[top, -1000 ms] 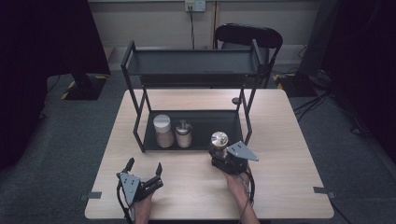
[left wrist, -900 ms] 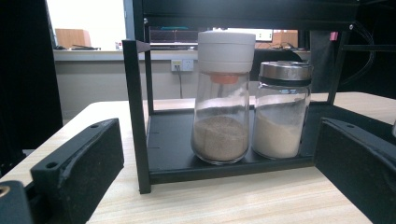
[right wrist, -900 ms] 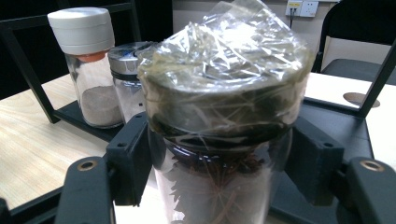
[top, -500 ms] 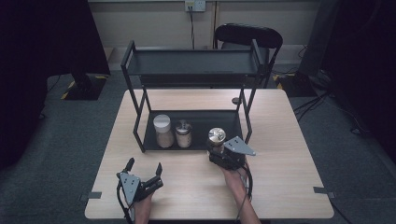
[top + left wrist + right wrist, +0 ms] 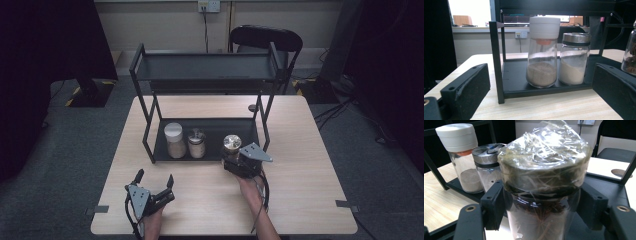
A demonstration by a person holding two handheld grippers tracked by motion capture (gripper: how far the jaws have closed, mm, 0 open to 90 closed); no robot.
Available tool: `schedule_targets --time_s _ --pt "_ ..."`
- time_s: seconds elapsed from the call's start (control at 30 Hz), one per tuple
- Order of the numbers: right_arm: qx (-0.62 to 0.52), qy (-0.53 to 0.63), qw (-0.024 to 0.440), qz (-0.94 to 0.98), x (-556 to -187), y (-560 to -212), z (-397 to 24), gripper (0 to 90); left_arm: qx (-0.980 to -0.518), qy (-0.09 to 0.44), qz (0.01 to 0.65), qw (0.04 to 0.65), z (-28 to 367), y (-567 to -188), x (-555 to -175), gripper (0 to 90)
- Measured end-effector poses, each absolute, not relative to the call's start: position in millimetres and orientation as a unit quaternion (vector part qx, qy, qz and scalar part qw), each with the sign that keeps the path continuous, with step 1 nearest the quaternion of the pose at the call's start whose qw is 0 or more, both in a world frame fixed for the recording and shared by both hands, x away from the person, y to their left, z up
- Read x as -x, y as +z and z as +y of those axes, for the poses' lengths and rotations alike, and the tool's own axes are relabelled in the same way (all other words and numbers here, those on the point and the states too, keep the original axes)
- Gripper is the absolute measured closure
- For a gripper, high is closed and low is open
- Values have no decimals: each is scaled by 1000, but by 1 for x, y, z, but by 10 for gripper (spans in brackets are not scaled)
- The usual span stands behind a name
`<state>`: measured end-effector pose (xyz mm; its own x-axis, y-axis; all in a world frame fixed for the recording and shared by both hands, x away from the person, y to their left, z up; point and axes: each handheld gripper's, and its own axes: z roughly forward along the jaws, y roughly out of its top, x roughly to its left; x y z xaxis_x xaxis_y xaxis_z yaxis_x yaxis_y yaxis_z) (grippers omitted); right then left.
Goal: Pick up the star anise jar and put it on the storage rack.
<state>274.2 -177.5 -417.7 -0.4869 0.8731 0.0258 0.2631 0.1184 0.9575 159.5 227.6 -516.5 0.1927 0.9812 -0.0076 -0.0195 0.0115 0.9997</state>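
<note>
A black two-tier rack (image 5: 205, 67) stands on the wooden table (image 5: 310, 165). On its lower shelf (image 5: 215, 127) stand a white-capped jar of brown powder (image 5: 174, 140) (image 5: 543, 52) (image 5: 459, 155) and a metal-lidded jar of pale powder (image 5: 196, 143) (image 5: 574, 58) (image 5: 486, 162). My right gripper (image 5: 231, 157) (image 5: 541, 210) is shut on a glass jar with a film-wrapped top (image 5: 232, 144) (image 5: 544, 170), at the shelf's front right. That jar's edge (image 5: 631, 57) also appears in the left gripper view. My left gripper (image 5: 155, 177) (image 5: 540, 95) rests open near the table's front left, facing the rack.
A black chair (image 5: 265, 37) stands behind the table. A small dark round mark (image 5: 252, 107) lies on the tabletop behind the rack. The rack's upper shelf holds nothing. Bare tabletop lies on either side of the rack.
My right gripper has edged the wrapped jar slightly away from the person, toward the rack's lower shelf. The left gripper has stayed put.
</note>
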Motion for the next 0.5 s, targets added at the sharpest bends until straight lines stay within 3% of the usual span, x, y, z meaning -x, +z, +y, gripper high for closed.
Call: schedule_targets --time_s 0.5 --pt "-411 513 294 694 -295 -411 -167 313 -540 451 445 554 228 -517 -160 12"
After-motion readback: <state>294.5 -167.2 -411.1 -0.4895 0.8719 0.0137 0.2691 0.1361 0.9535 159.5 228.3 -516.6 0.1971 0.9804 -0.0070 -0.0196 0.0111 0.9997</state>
